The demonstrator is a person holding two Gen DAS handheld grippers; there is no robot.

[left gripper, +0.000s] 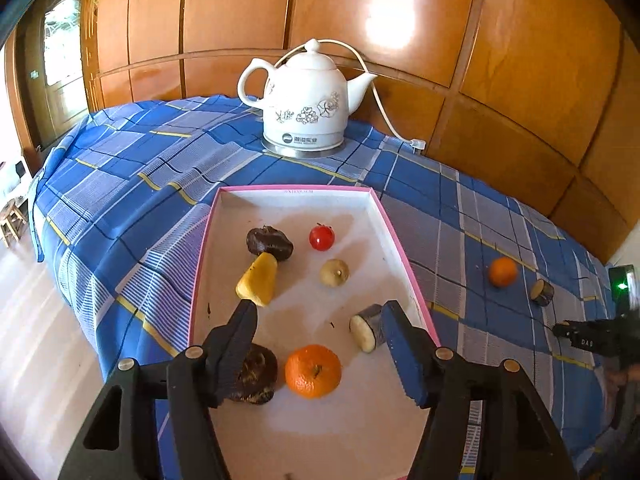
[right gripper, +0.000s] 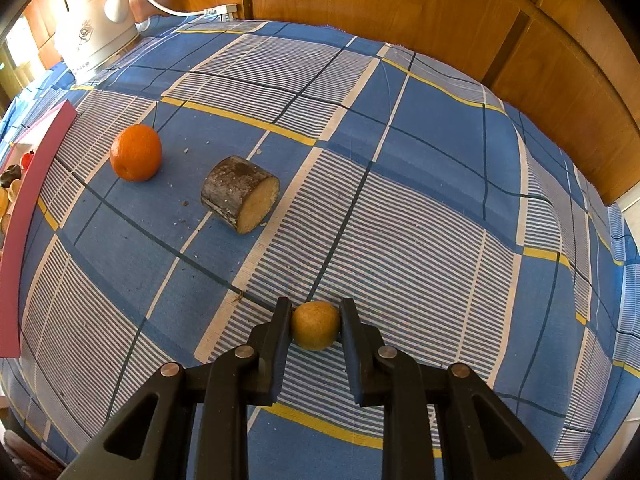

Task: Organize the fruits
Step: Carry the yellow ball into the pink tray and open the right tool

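A pink-rimmed white tray (left gripper: 296, 196) lies on the blue checked cloth. In it are an orange (left gripper: 313, 370), a red tomato (left gripper: 321, 237), a small tan fruit (left gripper: 334, 273), a yellow piece (left gripper: 258, 280), a grey-skinned cut piece (left gripper: 366, 330) and two dark brown lumps (left gripper: 270, 242). My left gripper (left gripper: 320, 316) hangs open over the tray, above the orange, holding nothing. To the right, my right gripper (right gripper: 316, 308) is shut on a small tan round fruit (right gripper: 315, 325) just above the cloth. A second orange (right gripper: 136, 152) and a bark-covered cut piece (right gripper: 240, 194) lie on the cloth beyond it.
A white floral kettle (left gripper: 306, 100) stands behind the tray, its cord (left gripper: 380, 96) running to a plug (right gripper: 220, 10) by the wooden panel wall (left gripper: 520, 80). The cloth drops off the table's left edge (left gripper: 52, 216) to the floor. The tray's pink side (right gripper: 24, 220) borders the right view.
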